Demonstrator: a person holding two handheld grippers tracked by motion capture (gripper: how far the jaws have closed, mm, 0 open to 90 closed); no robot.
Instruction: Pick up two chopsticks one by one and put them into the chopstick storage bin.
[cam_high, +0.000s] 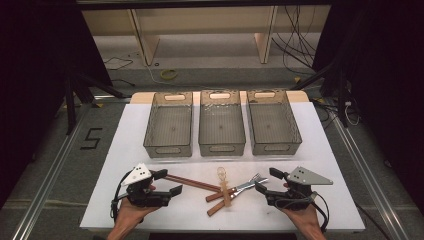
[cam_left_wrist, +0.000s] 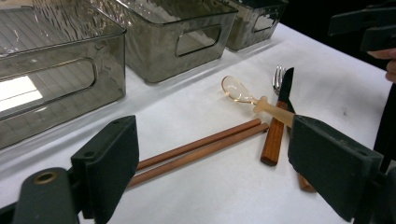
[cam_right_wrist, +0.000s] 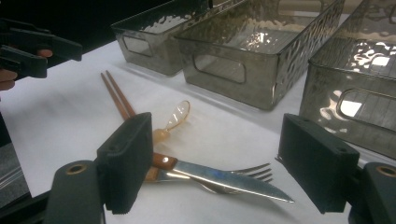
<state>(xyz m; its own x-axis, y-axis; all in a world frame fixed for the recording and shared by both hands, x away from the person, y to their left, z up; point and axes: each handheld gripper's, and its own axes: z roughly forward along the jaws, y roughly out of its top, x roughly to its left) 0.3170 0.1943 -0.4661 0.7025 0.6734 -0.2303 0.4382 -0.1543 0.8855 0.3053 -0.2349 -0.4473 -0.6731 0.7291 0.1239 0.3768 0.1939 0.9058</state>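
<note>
Both grippers rest low at the near edge of the white table (cam_high: 150, 215), held from below by a person's hands. Left gripper (cam_high: 170, 182): jaws spread wide, nothing between them, pointing toward the middle of the table. Right gripper (cam_high: 265, 181): jaws likewise spread and empty, pointing inward at the cutlery.

Between the two grippers lies a small heap of utensils. A pair of brown chopsticks (cam_high: 192, 183) runs from just by the left gripper's jaws toward the heap. A clear amber spoon (cam_high: 223, 182) lies across the wooden handles. A knife (cam_right_wrist: 224, 179) with a wooden handle rests on top of a fork (cam_right_wrist: 254, 172), blade and tines toward the right gripper.

Beyond the heap, three smoky transparent bins (cam_high: 221, 124) stand side by side in a row at the far edge, all empty
</note>
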